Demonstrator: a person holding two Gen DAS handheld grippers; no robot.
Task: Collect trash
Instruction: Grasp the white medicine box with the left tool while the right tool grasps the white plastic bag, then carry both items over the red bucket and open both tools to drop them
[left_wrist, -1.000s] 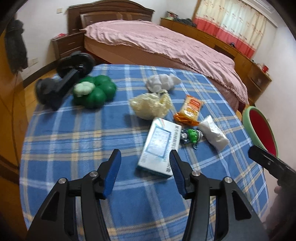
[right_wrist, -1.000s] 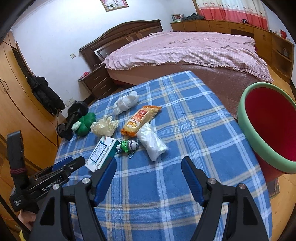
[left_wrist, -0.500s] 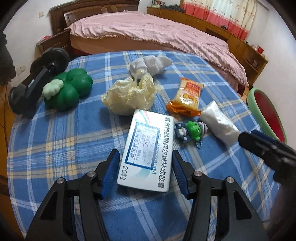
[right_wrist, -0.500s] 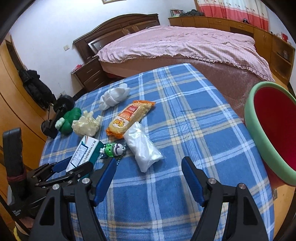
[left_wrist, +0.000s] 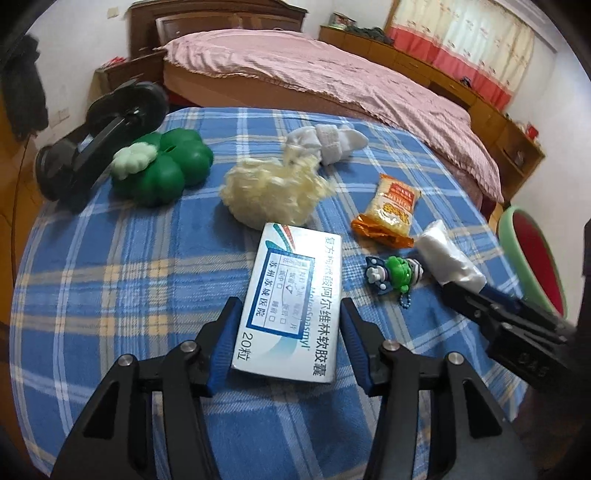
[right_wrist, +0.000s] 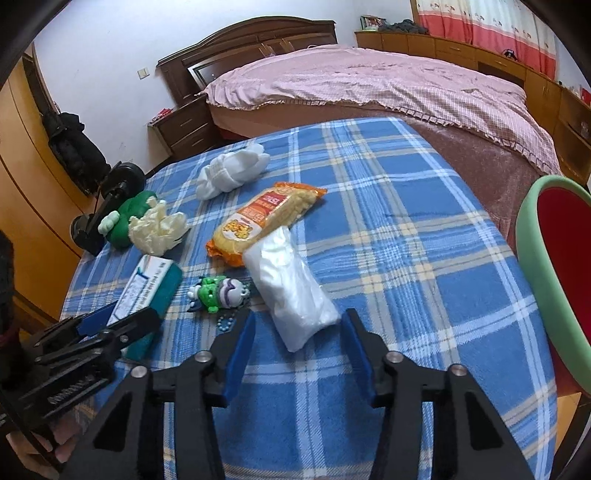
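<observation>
My left gripper (left_wrist: 288, 328) is open with its fingers on either side of the near end of a white medicine box (left_wrist: 291, 291); the box lies flat on the blue plaid table. It also shows in the right wrist view (right_wrist: 147, 288) with the left gripper (right_wrist: 110, 325) at it. My right gripper (right_wrist: 297, 339) is open, its fingers either side of the near end of a white plastic bag (right_wrist: 288, 284), also seen in the left wrist view (left_wrist: 448, 258). An orange snack packet (right_wrist: 266, 221), a crumpled yellowish bag (left_wrist: 273, 192) and white wadded tissue (left_wrist: 325, 142) lie further back.
A green-and-white keychain figure (right_wrist: 218, 291) lies between box and bag. A green clover toy (left_wrist: 162, 170) and a black dumbbell (left_wrist: 96, 140) sit at the table's far left. A red bin with a green rim (right_wrist: 546, 280) stands off the table's right edge. A bed is behind.
Both grippers have moved forward and lower. The left gripper's fingers now flank the medicine box. The right gripper's fingers now flank the white plastic bag.
</observation>
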